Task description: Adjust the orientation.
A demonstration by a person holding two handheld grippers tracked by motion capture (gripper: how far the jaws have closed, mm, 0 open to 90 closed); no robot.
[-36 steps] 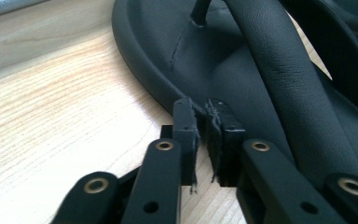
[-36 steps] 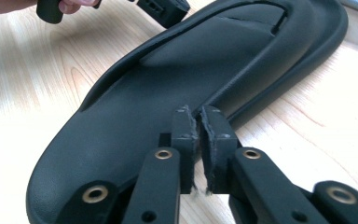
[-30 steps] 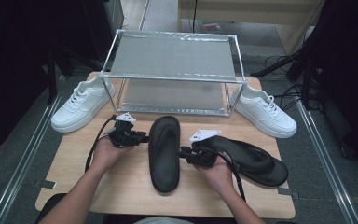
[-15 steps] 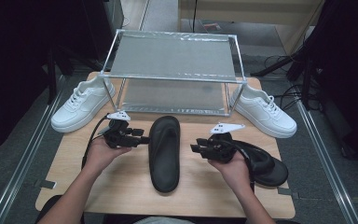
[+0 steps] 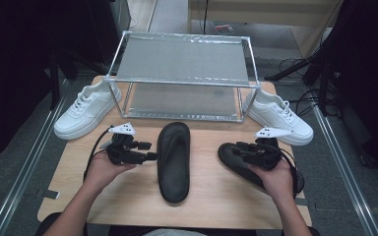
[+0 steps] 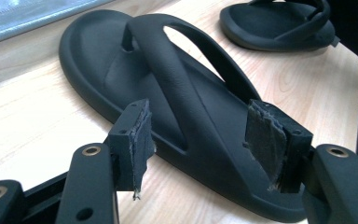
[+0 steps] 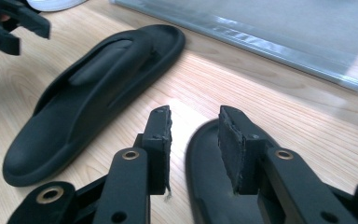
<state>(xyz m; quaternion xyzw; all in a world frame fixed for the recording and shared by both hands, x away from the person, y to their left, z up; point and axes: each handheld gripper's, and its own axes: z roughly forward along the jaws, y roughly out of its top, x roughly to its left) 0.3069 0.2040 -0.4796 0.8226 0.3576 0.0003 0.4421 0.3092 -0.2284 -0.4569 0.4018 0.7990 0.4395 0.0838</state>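
Standing spread beside the middle sandal (image 5: pixel 173 161), the left gripper (image 5: pixel 147 151) has just been opening its jaws, and nothing sits between them, which reads to me as a sandal let go on the wooden surface (image 5: pixel 128 196) before the metal rack (image 5: pixel 184 61). Over by the second sandal (image 5: pixel 236 157), the right gripper (image 5: pixel 236 148) holds its jaws partly apart above the toe rim, having just been narrowing without touching it, likely lining up a grip.
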